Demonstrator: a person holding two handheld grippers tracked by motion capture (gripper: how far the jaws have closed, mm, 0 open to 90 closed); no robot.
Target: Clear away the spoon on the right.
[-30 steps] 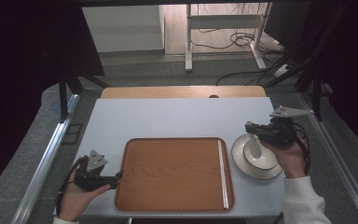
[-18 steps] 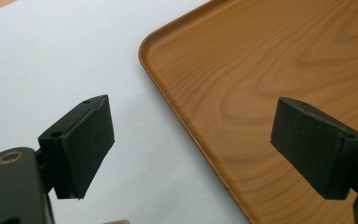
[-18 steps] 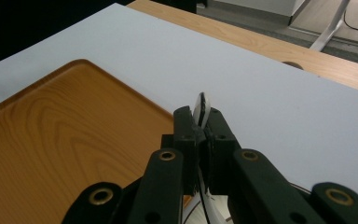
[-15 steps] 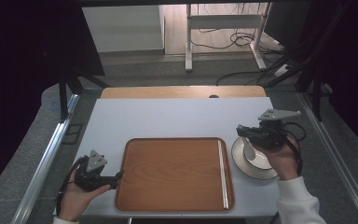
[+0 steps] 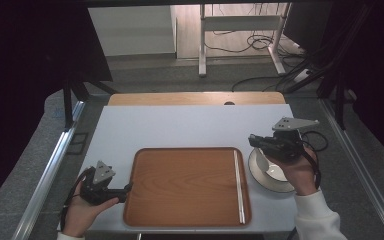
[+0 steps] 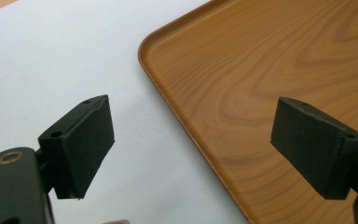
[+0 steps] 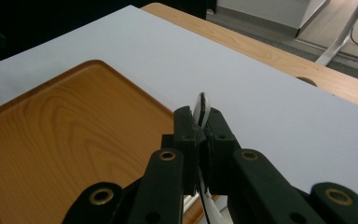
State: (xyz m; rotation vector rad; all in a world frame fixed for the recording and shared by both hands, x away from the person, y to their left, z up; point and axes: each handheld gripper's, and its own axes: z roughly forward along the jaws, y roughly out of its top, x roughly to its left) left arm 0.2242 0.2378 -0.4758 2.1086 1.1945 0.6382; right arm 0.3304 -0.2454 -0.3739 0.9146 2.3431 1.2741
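From the high view I get an evenly lit white tabletop (image 5: 180, 127), bright and soft, with only faint shadows along the wooden tray (image 5: 187, 185) rim. Beyond the far edge, the room falls off into deep black at both sides, with a paler floor strip at the top centre. That view is a little grainy and soft. In the left gripper view the tabletop nearly washes out to white, and the close black pads look slightly blurred. In the right gripper view the near metal is soft, the tray grain sharp, with a mild sheen.
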